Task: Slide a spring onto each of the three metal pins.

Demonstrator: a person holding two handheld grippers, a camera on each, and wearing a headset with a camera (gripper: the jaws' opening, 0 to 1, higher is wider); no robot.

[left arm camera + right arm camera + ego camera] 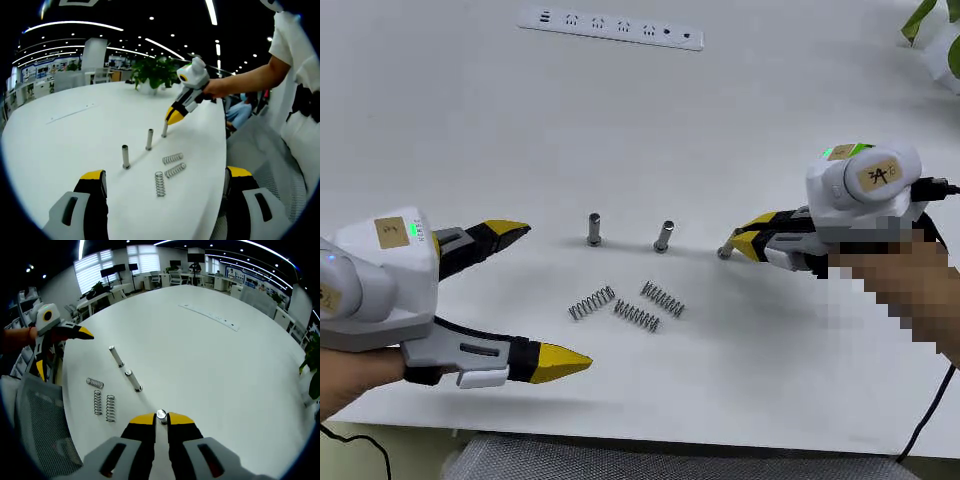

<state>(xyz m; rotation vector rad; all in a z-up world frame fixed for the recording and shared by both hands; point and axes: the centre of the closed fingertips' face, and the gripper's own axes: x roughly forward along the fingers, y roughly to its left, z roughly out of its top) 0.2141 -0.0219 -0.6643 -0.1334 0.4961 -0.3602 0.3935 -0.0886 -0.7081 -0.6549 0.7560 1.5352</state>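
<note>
Bright, even overhead strip lights [75, 23]; soft shadows; fisheye edges warped, bkgd maybe slightly soft.

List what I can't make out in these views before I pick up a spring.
Third pin: in the right gripper view its shaft is hidden by the right gripper shut on it.
Springs: head view, too small to read their end coils.
Power strip: head view, markings too small.
Plant: head view, cut off by the right edge.
</note>
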